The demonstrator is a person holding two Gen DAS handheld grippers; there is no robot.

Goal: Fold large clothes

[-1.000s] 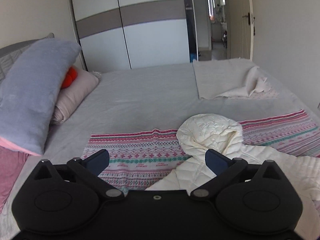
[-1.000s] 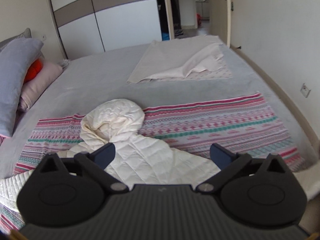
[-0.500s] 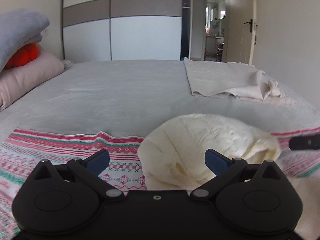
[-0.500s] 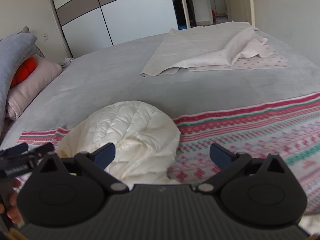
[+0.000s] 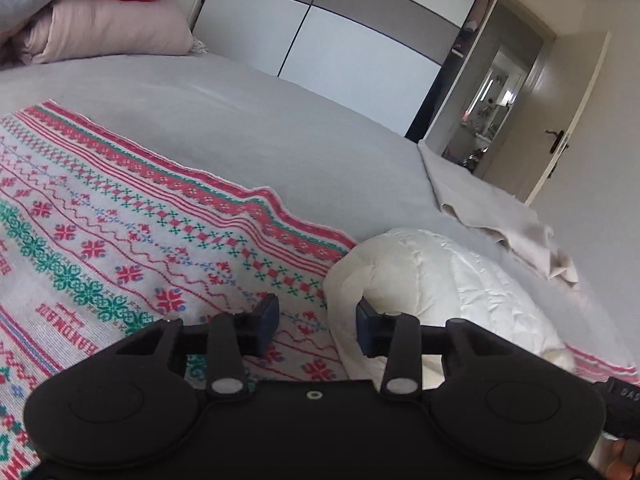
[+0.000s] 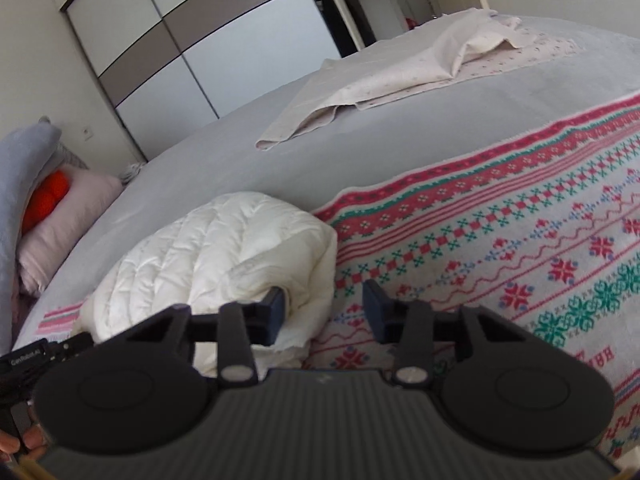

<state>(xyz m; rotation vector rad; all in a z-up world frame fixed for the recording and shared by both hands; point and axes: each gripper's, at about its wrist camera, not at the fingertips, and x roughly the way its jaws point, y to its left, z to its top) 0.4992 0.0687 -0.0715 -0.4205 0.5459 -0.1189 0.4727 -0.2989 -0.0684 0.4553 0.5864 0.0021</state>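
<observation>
On the left of the scene lies the white knitted blanket with red and green patterned bands [image 5: 132,248], spread flat over the grey bed cover [image 5: 248,128]. The cream quilted padded jacket [image 5: 436,276] rests on this blanket, its puffy hood bunched up near the blanket's far edge.

The left gripper [image 5: 317,316] sits low at the hood's left flank. Its jaws are closing, and the hood's rolled edge stands between them. The right pad looks to be against the fabric, while the left pad is over bare blanket, so nothing is pinched yet.

Further right, the right gripper [image 6: 323,307] comes at the hood's other flank. Its jaws are closing too, the left pad beside a fold of cream fabric and the right pad over the blanket. Whether that fold already lies fully between the pads is hard to judge from this angle.

To do this step well, each pair of jaws should probably take only jacket fabric, a firm bite of the thick quilted layer, and leave the blanket under it alone. Both sides want a matching hold at the same level, so the hood folds down evenly. The beige cloth [image 6: 400,80] far back stays out of the way.
</observation>
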